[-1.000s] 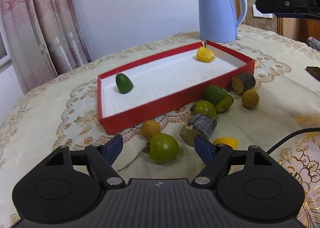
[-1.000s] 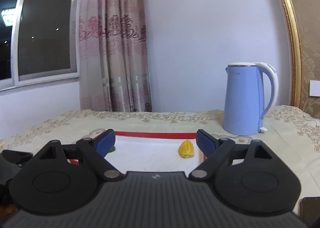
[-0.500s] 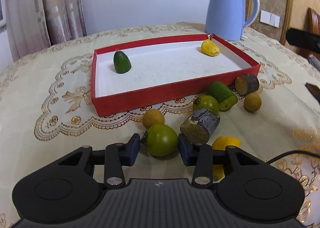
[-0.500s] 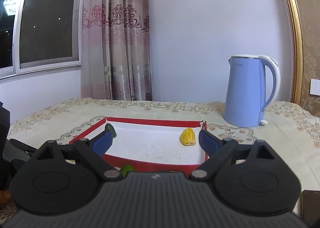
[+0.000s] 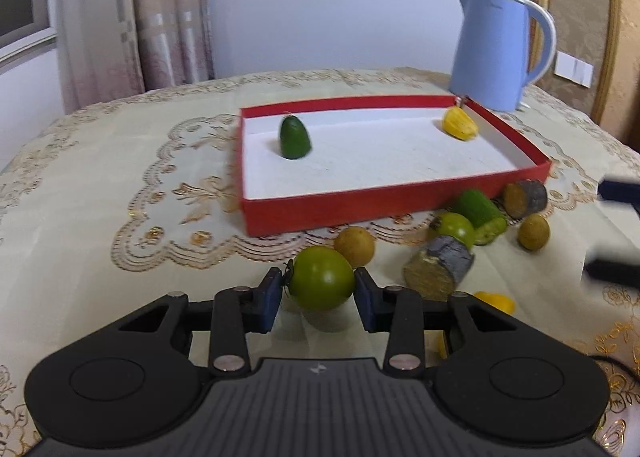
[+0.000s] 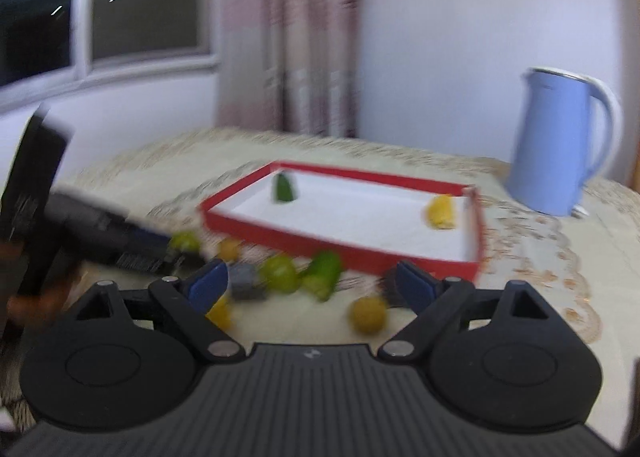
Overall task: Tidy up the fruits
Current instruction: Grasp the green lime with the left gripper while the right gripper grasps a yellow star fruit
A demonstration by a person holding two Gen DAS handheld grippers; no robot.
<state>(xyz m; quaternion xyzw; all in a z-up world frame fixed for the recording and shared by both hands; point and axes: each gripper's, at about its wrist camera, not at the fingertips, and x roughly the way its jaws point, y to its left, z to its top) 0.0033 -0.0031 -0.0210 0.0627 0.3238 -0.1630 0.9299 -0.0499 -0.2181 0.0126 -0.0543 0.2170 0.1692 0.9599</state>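
My left gripper (image 5: 318, 293) is shut on a green tomato (image 5: 321, 277) and holds it just above the tablecloth, in front of the red tray (image 5: 340, 205). The tray holds a dark green fruit (image 5: 294, 137) at its left and a yellow fruit (image 5: 460, 125) at its far right. Loose fruits lie before the tray: a tan ball (image 5: 354, 245), a grey-skinned chunk (image 5: 438, 273), a second green tomato (image 5: 454, 225), a green cut piece (image 5: 482, 211). My right gripper (image 6: 310, 283) is open and empty above these fruits; its view is blurred. The red tray also shows there (image 6: 340, 245).
A blue kettle (image 5: 498, 53) stands behind the tray's far right corner, also in the right wrist view (image 6: 556, 145). More pieces lie at the right: a brown chunk (image 5: 524, 197), a tan ball (image 5: 533, 232), a yellow piece (image 5: 494, 301). Curtains and a window are behind the table.
My left gripper closed on the green tomato and lifted it slightly, shifting left. My right gripper tilted down toward the table, bringing the loose fruits into view.
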